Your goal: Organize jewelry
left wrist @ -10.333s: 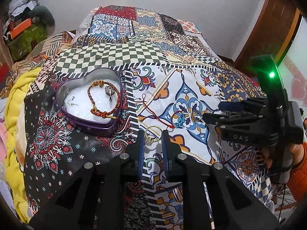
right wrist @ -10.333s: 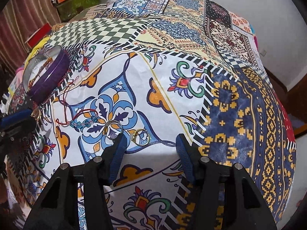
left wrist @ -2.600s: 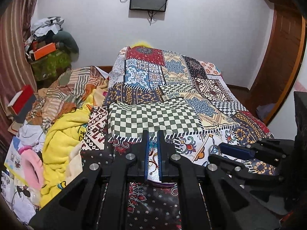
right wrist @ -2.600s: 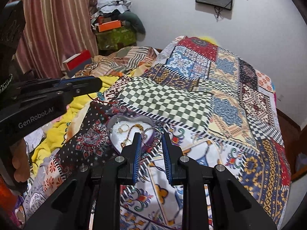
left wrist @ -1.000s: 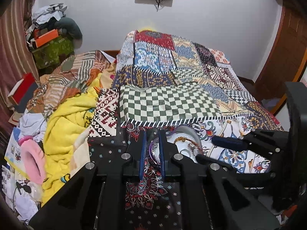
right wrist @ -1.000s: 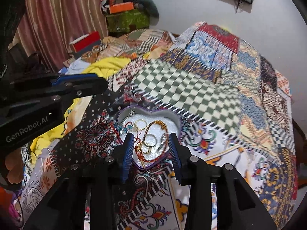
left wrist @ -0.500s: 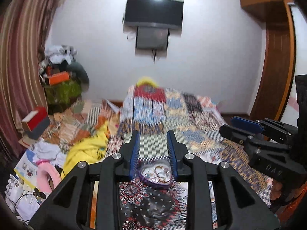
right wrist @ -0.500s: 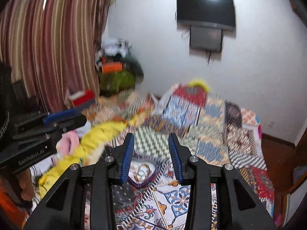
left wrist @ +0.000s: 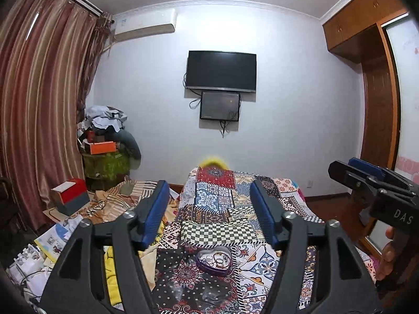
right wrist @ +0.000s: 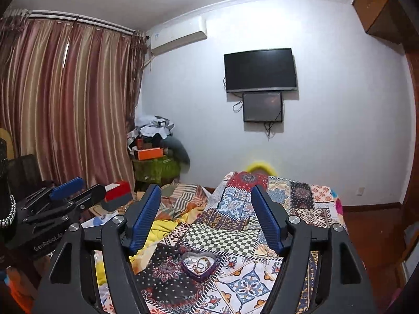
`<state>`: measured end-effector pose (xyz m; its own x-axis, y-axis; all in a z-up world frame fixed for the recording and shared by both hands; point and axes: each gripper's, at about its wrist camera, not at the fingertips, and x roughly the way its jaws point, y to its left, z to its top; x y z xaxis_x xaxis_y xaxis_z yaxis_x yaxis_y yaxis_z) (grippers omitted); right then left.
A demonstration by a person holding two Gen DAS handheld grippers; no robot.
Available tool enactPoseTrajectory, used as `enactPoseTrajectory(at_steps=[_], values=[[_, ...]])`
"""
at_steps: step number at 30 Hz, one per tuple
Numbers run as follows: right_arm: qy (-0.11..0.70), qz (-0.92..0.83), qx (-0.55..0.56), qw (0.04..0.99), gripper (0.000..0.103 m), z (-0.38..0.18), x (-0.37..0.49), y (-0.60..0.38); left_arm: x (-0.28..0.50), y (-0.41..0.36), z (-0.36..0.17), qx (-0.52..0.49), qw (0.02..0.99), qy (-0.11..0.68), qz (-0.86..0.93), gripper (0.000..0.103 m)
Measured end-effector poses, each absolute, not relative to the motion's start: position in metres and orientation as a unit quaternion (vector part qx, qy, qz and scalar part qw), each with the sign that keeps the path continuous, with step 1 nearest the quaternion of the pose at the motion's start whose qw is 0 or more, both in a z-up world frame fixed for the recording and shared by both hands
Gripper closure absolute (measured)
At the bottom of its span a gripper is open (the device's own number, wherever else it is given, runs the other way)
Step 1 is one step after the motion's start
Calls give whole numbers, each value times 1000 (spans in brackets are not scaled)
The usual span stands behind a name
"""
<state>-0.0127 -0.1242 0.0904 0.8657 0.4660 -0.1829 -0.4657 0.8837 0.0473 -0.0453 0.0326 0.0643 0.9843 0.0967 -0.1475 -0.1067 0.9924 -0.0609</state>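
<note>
Left claw (left wrist: 209, 214): black frame, blue ribbed pads, jaws spread wide with nothing between them, raised well above the bed. Right claw (right wrist: 207, 217): same make, jaws likewise released and empty, held at about the same height; in the left view it showed at the far right edge (left wrist: 366, 172), my hand (left wrist: 390, 256) wrapped round its grip.

Purple heart-shaped metal tin (left wrist: 214, 260): rested on the patchwork-print bedspread (left wrist: 217, 204), near end of the bed, on the dark floral panel's right border; seen between my right pads as well (right wrist: 198, 261). Contents: gold-coloured rings and a beaded bracelet lay heaped inside; single pieces were too small for me to tell apart.

Yellow blanket (right wrist: 159, 229): bunched to the left of the bedspread.

Red-and-grey box (left wrist: 70, 196): stood on the cluttered left side, near the striped brown curtain (left wrist: 39, 104).

Black wall-mounted television (left wrist: 221, 70): hung on the far white wall, a smaller dark screen (left wrist: 220, 106) just below it.

White air-conditioning unit (right wrist: 178, 38): fixed high on the far wall, left.
</note>
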Motion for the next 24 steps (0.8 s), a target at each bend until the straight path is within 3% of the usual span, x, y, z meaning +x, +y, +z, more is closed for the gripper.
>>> enactPoseTrajectory(at_steps=[3, 4, 8, 11, 24], values=[[85, 225, -7, 971, 18, 88, -21, -123, -51, 31, 63, -34, 995, 68, 64, 23], [79, 220, -7, 972, 13, 87, -24, -123, -52, 31, 63, -35, 995, 66, 67, 15], [69, 210, -11, 975, 0, 87, -31, -123, -59, 30, 60, -33, 995, 60, 76, 9], [67, 206, -13, 976, 0, 89, -35, -124, -64, 30, 59, -31, 994, 57, 82, 1], [67, 204, -20, 976, 0, 84, -43, -128, -69, 26, 55, -31, 994, 64, 86, 1]])
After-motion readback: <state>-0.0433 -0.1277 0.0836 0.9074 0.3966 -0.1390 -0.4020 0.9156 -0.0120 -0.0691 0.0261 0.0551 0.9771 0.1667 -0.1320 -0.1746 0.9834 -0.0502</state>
